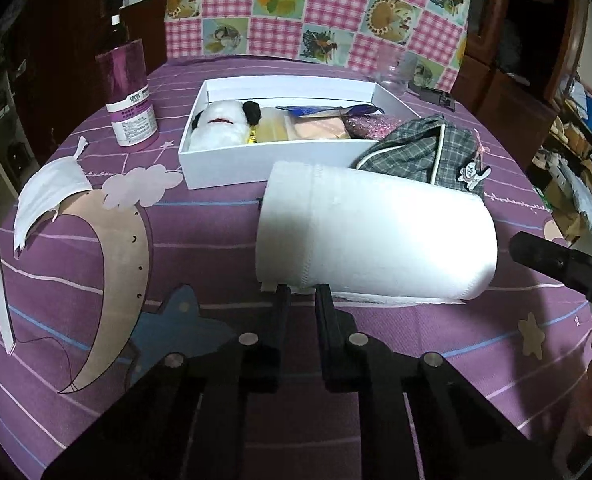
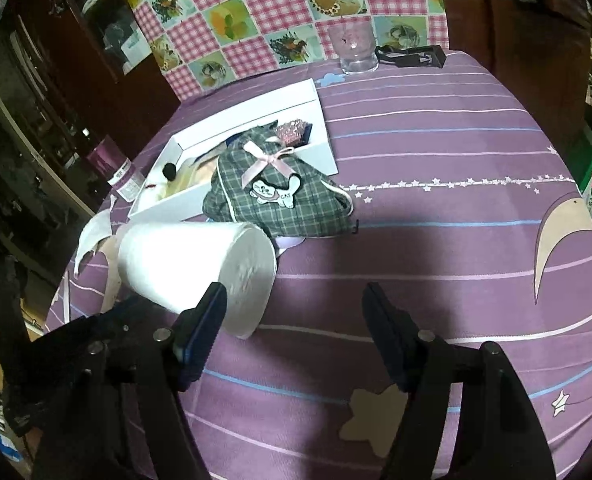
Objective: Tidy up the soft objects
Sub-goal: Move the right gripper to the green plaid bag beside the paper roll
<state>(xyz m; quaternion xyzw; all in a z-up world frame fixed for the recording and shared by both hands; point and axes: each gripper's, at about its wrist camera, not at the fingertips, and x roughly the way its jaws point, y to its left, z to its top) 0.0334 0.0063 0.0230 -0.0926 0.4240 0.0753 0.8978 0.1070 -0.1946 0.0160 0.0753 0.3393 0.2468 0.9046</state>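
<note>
At the far left of the surface (image 1: 200, 248), which is covered with a purple cloth, stands a purple bottle (image 1: 130, 96), upright. Nearer, a torn scrap of white paper (image 1: 46, 200) lies flat on the cloth. To the right of the bottle sits an open white box (image 1: 232, 162), its long side running left to right. Inside it, from left to right, are a white plush toy (image 1: 218, 126) with a black ear, some pale flat things and a pink glittery piece (image 1: 369, 125).

A grey plaid pouch (image 1: 423, 152) with a pink bow (image 2: 268, 162) and a cat badge leans over the box's near right corner, touching it. Just in front of box and pouch lies the paper roll (image 1: 375, 236) on its side, its long axis running left to right, flat end toward the right claw.

The left claw (image 1: 301, 294) has its two fingers drawn close, a narrow gap between them, tips at the roll's near edge; whether they pinch the loose sheet cannot be told. The right claw (image 2: 294, 296) is spread wide and holds nothing, its left finger just beside the roll's end face. Far right stand a clear glass (image 2: 353, 50) and a black clip (image 2: 413, 56).
</note>
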